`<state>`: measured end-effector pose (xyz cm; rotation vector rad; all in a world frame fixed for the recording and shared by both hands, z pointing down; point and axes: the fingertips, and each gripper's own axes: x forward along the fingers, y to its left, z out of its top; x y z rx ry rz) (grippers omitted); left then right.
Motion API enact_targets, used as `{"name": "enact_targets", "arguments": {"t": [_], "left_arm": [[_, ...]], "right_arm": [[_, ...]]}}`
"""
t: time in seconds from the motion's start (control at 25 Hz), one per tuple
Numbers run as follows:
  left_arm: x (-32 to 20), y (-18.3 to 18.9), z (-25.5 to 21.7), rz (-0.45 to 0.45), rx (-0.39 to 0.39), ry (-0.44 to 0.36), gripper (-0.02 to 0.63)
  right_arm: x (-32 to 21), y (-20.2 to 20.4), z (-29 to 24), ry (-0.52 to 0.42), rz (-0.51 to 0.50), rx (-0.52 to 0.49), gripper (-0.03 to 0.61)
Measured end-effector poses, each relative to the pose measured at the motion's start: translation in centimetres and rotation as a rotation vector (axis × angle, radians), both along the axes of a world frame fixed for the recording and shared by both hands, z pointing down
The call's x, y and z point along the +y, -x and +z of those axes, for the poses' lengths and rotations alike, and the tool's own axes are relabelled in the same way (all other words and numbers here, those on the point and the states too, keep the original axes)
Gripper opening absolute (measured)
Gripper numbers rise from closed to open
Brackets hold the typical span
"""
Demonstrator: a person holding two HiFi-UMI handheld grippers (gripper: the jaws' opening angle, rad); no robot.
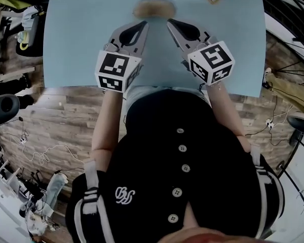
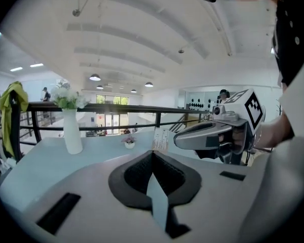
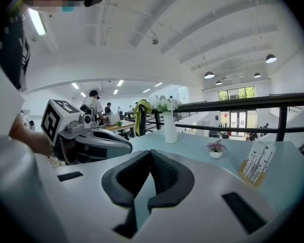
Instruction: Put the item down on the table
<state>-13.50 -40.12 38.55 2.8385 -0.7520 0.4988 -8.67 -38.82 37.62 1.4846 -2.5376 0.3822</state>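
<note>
Left hand-held gripper and right hand-held gripper are hovering clenched, empty; vase is standing on desk, likely fragile, top-heavy: grasping low advised.

On the pale blue desk: tall white vase left, small white-potted plant middle, wood-based printed card right.

White vaulted ceiling, black railing, wood floor
</note>
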Motion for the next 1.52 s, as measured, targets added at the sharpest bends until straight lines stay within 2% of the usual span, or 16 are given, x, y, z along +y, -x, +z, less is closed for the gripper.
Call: {"name": "enact_targets", "arguments": {"t": [0.12, 0.28, 0.44, 0.72, 1.52], "left_arm": [[0.4, 0.1, 0.7, -0.036, 0.008, 0.047, 0.009], [0.8, 0.7, 1.4, -0.08, 0.022, 0.102, 0.009], [1.6, 0.2, 2.1, -0.073, 0.039, 0.145, 0.009], [2.2, -0.5, 3.2, -0.042, 0.004, 0.15, 0.009], [1.9, -1.0, 4.0, -0.031, -0.015, 0.169, 0.009]], "right_arm": [[0.3, 0.3, -0.4, -0.025, 0.011, -0.033, 0.009], [0.8, 1.4, -0.1, -0.015, 0.001, -0.025, 0.009], [1.0, 1.8, 0.8, 0.005, -0.025, -0.02, 0.009], [1.2, 1.7, 1.6, 0.033, -0.031, -0.027, 0.009], [1.0, 1.1, 2.8, 0.073, -0.045, -0.039, 0.009]]}}
